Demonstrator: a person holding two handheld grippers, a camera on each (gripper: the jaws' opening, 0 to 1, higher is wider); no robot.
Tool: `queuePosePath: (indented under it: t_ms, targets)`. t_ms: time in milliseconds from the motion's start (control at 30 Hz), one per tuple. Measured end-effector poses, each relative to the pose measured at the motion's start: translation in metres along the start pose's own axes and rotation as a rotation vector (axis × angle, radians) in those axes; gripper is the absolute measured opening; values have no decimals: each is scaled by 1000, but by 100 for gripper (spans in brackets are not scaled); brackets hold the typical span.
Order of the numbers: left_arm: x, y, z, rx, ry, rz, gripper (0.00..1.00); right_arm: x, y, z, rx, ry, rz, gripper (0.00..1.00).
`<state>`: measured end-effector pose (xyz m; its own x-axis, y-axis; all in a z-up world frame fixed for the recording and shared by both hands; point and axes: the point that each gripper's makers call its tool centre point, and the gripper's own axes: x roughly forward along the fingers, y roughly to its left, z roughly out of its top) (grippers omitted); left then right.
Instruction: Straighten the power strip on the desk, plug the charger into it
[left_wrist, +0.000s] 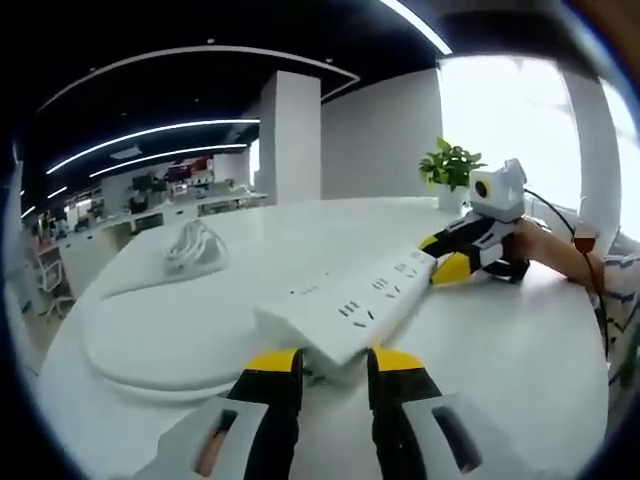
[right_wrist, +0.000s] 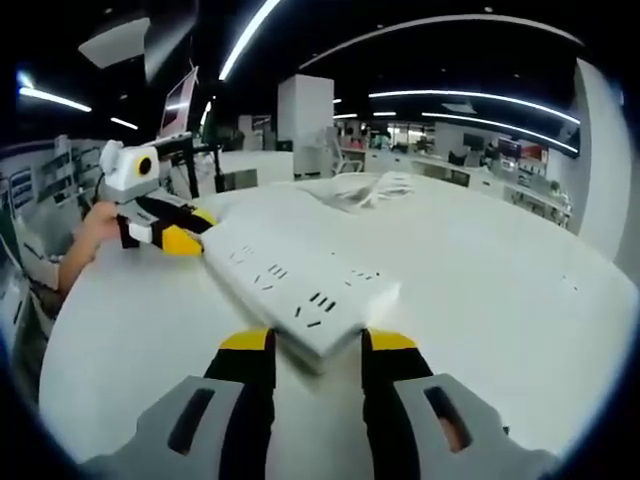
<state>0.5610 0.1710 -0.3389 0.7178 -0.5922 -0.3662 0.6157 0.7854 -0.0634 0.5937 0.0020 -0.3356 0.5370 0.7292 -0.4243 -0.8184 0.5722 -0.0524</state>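
Here, a white desk (left_wrist: 520, 340) sits in an open office.

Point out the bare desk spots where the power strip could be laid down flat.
Bare desk lies right of the power strip, below the right gripper. More lies between strip and coiled white cable. Crowded: both strip ends, flanked by gripper jaws, and the far edge by the potted plant.

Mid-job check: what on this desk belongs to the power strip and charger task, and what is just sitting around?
For the job:
power strip, one end between the left gripper jaws, the other at the right gripper
white bundle of cable, probably the charger

Lying about:
potted plant
round white desk itself, only the support
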Motion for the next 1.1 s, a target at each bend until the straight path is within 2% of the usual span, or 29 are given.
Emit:
queuePosePath:
  t_ms: [1100]
  targets:
    - [-11,-5,-5,-19,1,7,24,-7,14,-3,-4,34,17,29]
